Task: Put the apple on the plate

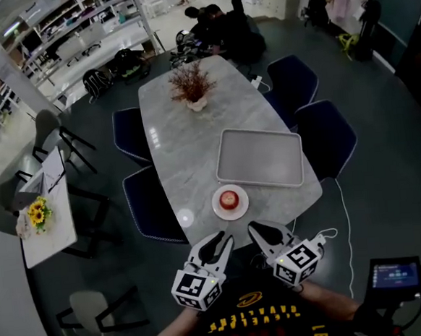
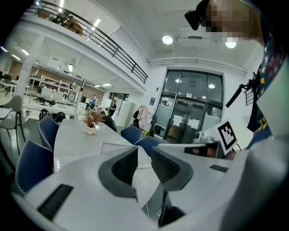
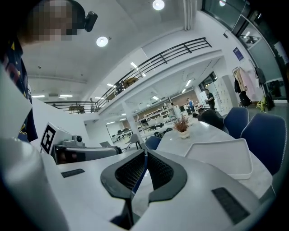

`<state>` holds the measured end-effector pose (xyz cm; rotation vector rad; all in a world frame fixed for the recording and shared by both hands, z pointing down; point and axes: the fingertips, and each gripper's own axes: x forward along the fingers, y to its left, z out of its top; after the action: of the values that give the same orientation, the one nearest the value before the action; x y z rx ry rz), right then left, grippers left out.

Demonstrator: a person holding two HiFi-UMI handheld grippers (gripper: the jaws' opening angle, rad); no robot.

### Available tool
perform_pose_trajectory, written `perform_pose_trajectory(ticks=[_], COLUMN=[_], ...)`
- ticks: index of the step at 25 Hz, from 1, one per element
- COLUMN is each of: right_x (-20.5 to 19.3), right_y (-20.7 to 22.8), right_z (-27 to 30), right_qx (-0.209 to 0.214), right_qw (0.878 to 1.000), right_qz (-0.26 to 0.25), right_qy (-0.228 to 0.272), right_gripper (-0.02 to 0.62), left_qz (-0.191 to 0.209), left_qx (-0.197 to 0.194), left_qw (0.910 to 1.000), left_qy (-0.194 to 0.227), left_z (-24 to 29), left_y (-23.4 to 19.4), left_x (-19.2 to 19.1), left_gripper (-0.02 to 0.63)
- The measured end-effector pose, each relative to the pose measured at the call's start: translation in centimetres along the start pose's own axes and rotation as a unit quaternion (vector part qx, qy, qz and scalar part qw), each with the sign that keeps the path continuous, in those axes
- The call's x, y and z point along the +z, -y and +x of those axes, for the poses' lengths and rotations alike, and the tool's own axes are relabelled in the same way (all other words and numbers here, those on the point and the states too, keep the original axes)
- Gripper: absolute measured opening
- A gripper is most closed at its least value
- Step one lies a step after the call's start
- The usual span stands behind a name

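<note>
Open office hall, dark floor, chairs around a long grey table (image 1: 186,129). We stand at its 6 o'clock end. A plant (image 1: 192,85) sits at the 12 o'clock end and an empty tray (image 1: 259,156) at mid-table toward 3 o'clock. The plate (image 1: 216,207) is near the 6 o'clock edge, at 7 o'clock from the tray. The apple (image 1: 229,198) lies on the plate, so we judge the task done.

Left gripper (image 1: 223,236) is off the table at 6 o'clock from the plate, with its jaws apart and nothing between them. Right gripper (image 1: 255,229) is just beside it, with its jaws closed together and nothing in them.

Risks, as we judge them:
- The plate is close to the edge and both grippers are near it. A careless swing toward 12 o'clock could shove the plate or roll the apple off.
- Re-grabbing the apple would undo the placement.
- The white cable (image 1: 324,232) by the right gripper could snag and jerk that hand.
</note>
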<state>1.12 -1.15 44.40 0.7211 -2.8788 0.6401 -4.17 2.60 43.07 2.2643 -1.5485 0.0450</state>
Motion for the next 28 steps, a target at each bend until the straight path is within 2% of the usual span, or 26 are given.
perform_pose_trajectory(ticks=[3,10,16,19,20,22,28], right_x=[0.7,-0.5,-1.7,-2.2,-2.3,-3.0,-6.6], right_y=[1.7,3.5,5.4,6.7,7.1,7.8,11.0], right_z=[-0.1,0.6,1.6,2.8,3.2,4.0,5.5], right_qx=[-0.001,0.007,-0.007,-0.027,-0.034,-0.051,-0.117], right_qw=[1.0,1.0,0.999,0.998,0.997,0.995,0.985], right_qz=[-0.003,0.015,0.042,0.055,0.06,0.07,0.103], right_qy=[-0.002,-0.018,-0.034,-0.031,-0.033,-0.043,-0.076], right_gripper=[0.009,0.009,0.011,0.017,0.059,0.066,0.066], left_qz=[-0.024,-0.042,-0.099,-0.107,-0.109,-0.111,-0.122], left_qx=[0.017,0.043,0.051,0.037,0.029,0.015,-0.013], left_qw=[0.9996,0.9982,0.9937,0.9935,0.9936,0.9935,0.988], left_qy=[0.005,-0.002,-0.014,-0.014,-0.014,-0.021,-0.093], left_z=[1.1,1.9,2.9,3.8,4.1,4.6,5.9], left_y=[-0.3,-1.4,-4.4,-6.0,-6.6,-7.5,-11.3], left_x=[0.5,-0.5,-1.6,-1.2,-1.0,-1.0,-5.4], left_gripper=[0.094,0.093,0.094,0.094,0.094,0.094,0.094])
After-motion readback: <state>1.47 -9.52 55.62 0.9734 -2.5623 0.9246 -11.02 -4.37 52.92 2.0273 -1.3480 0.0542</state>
